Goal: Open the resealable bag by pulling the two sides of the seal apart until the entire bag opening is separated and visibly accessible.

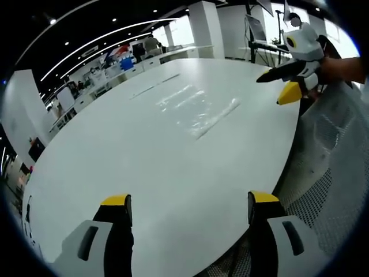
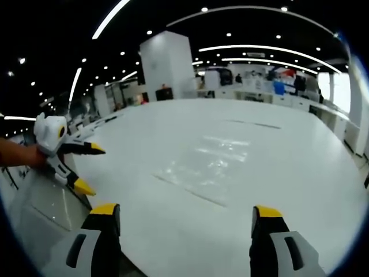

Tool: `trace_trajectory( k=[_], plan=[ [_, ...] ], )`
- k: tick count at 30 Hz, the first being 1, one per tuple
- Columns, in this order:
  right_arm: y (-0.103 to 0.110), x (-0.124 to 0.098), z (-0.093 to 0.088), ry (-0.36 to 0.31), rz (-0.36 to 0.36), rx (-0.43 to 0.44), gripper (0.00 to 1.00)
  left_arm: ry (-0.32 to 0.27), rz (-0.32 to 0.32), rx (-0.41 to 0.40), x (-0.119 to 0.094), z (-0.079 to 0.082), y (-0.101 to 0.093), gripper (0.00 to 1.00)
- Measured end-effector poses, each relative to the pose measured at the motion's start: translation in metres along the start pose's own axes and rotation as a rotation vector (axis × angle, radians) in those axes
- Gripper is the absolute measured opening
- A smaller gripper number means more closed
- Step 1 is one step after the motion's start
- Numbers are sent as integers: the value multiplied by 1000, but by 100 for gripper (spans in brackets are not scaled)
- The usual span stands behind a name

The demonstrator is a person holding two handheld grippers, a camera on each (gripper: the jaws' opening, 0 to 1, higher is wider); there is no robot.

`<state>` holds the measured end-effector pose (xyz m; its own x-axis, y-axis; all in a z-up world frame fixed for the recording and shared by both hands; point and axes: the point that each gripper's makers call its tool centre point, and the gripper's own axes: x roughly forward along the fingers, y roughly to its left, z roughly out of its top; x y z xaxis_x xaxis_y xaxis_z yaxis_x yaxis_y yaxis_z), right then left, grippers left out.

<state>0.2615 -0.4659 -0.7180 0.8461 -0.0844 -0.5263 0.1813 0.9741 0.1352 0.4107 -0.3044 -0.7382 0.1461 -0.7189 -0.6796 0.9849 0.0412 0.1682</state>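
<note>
Flat on the broad white oval surface point(image 1: 144, 173) lies the clear, glossy resealable plastic bag point(image 1: 196, 109), its seal strip showing as a pale straight line along the side nearest the surface's right-hand edge in the left gripper view. In the right gripper view the bag point(image 2: 207, 164) sits near the middle of the surface point(image 2: 288, 173), its seal edge turned toward the camera, and bare white top runs all round it.

The left gripper point(image 1: 189, 208) hangs over the near rim of the surface, well short of the bag, its two yellow-tipped black jaws set wide apart with nothing between them. It also shows at the left of the right gripper view point(image 2: 86, 167), held by a bare hand point(image 2: 20, 154) just off the surface's edge, jaws spread.

The right gripper point(image 2: 185, 218) likewise stands wide open and empty, above the surface just inside its near edge, apart from the bag. In the left gripper view it point(image 1: 277, 86) enters from the right, at the surface's far right rim, jaws parted, gripping nothing.

Beyond the right rim, beside the bag's side of the surface, a pale mesh chair back point(image 1: 328, 150) stands close. Past the far edge stand white desks point(image 1: 138, 60) and a white square pillar point(image 2: 167, 66), well apart from the bag.
</note>
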Motion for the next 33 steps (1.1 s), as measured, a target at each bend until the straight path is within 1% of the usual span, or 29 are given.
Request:
trace_trajectory(
  k=[13, 22, 33],
  plan=[
    [-2, 0, -2, 5, -3, 10, 93, 8, 1, 2, 1, -2, 0, 80],
    [-2, 1, -4, 20, -1, -5, 92, 10, -6, 3, 2, -2, -2, 80],
    [0, 0, -2, 16, 1, -24, 91, 9, -6, 2, 1, -2, -2, 80]
  ],
)
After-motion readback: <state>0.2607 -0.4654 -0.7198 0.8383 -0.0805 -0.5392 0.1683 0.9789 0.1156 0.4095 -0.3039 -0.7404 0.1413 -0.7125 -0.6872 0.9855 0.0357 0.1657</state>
